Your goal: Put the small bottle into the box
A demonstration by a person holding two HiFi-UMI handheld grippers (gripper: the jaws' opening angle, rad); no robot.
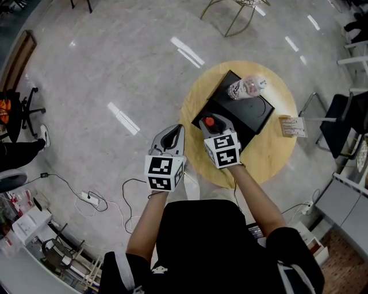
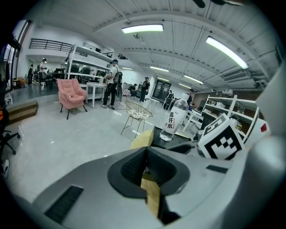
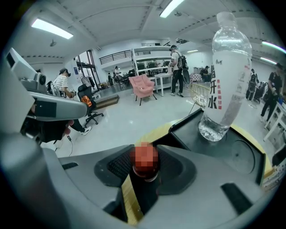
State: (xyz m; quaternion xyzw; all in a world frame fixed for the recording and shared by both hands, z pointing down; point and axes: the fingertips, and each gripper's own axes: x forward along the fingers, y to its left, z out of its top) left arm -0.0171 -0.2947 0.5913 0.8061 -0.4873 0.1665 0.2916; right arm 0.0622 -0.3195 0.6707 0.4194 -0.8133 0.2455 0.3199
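A small bottle with a red cap [image 1: 209, 121] is held between the jaws of my right gripper [image 1: 210, 123], over the near corner of the black box [image 1: 256, 113]. In the right gripper view the red cap [image 3: 145, 160] shows between the closed jaws of that gripper [image 3: 145, 155], with the box [image 3: 223, 150] just ahead. A large clear water bottle [image 1: 247, 88] [image 3: 225, 76] stands upright on top of the box. My left gripper [image 1: 171, 136] [image 2: 145, 154] is shut with nothing in it, just off the table's left edge.
The box rests on a round wooden table [image 1: 270, 158]. A small printed card [image 1: 293, 126] lies at its right edge. Chairs [image 1: 339, 120] stand to the right, a wire chair [image 1: 233, 11] beyond the table, cables [image 1: 92, 201] on the floor at left.
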